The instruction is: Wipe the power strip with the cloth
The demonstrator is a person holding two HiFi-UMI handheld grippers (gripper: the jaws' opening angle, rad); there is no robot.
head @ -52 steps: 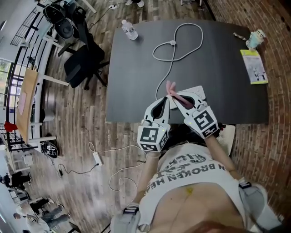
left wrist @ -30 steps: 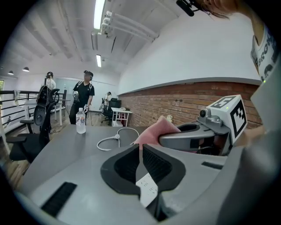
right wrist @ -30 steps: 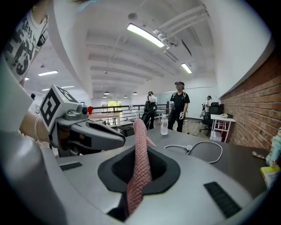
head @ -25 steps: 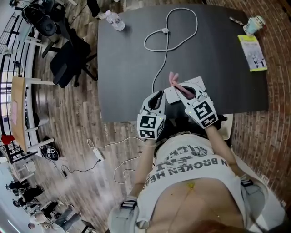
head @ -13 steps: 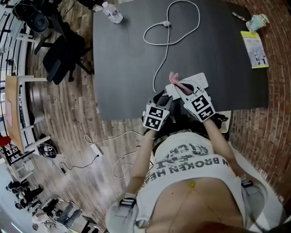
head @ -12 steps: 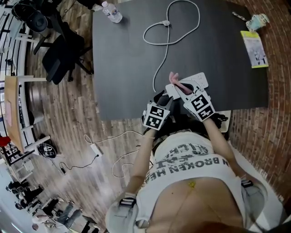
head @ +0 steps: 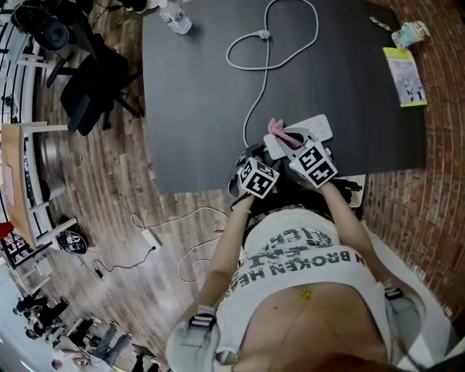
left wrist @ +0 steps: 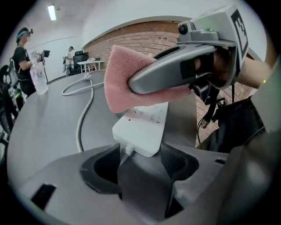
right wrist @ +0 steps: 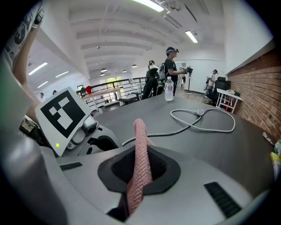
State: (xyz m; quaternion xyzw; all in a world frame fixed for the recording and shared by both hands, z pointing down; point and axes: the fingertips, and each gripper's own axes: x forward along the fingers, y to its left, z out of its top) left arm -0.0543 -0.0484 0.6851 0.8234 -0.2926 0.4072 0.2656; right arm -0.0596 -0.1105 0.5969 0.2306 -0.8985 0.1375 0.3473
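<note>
While it lies flat near the front edge of a dark grey worktop [head: 203,94], the white rectangular plastic power strip [head: 320,125] [left wrist: 142,127] is partly hidden in the head view by the two grippers. A pink knitted cloth [head: 275,128] [left wrist: 117,81] [right wrist: 140,149] is held over the strip's far part; whether it touches the strip cannot be told. The cloth is pinched edge-on between the closed jaws of the right gripper [head: 289,142] [left wrist: 175,72] [right wrist: 139,169], and its free end sticks out past the fingertips. The left gripper [head: 247,158] [left wrist: 140,154] is pointed down at the strip's near end. Its jaws have just been opening and are spread wide. The strip's near end sits between the jaw tips without being pressed. A pale grey cable [head: 256,91] [left wrist: 82,121] [right wrist: 206,121] is run from that end across the worktop into a loop. A clear plastic water bottle [head: 174,16] [right wrist: 169,94] is set at the far corner, well apart, and a yellow-green booklet [head: 407,76] lies at the right side. A black office chair [head: 91,91] is seen on the wooden floor [head: 109,203] beside the worktop.
</note>
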